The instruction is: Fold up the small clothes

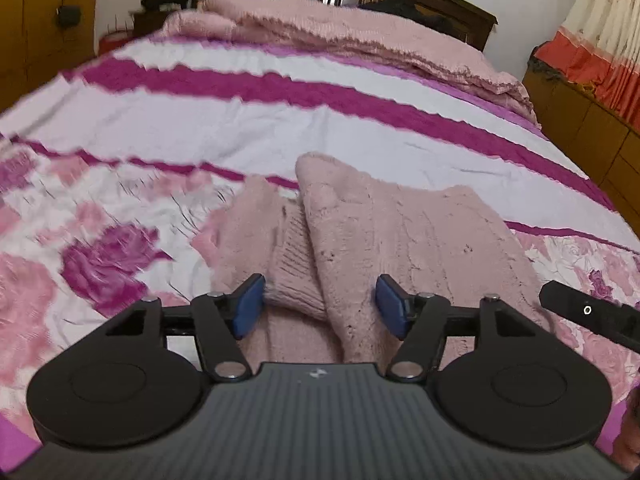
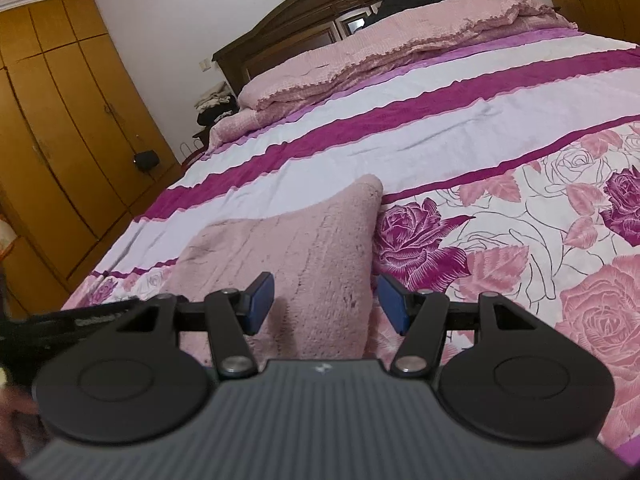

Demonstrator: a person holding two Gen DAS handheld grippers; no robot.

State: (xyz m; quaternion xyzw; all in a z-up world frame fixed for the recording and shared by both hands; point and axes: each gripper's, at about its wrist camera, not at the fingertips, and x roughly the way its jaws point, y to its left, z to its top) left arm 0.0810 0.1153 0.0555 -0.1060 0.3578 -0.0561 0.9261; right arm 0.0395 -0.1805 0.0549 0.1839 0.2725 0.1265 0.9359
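You're hovering your left gripper over the pink sweater that's lying partly folded on the flowery bedspread, jaws spread wide with the ribbed cuff sitting between the blue pads, nothing pinched. Your right gripper is hanging open too, straddling the sweater's right edge

Near part of pink knitted garment hidden behind gripper body, lower centre; bedspread motion-blurred at left; dark bar cut off, right edge.
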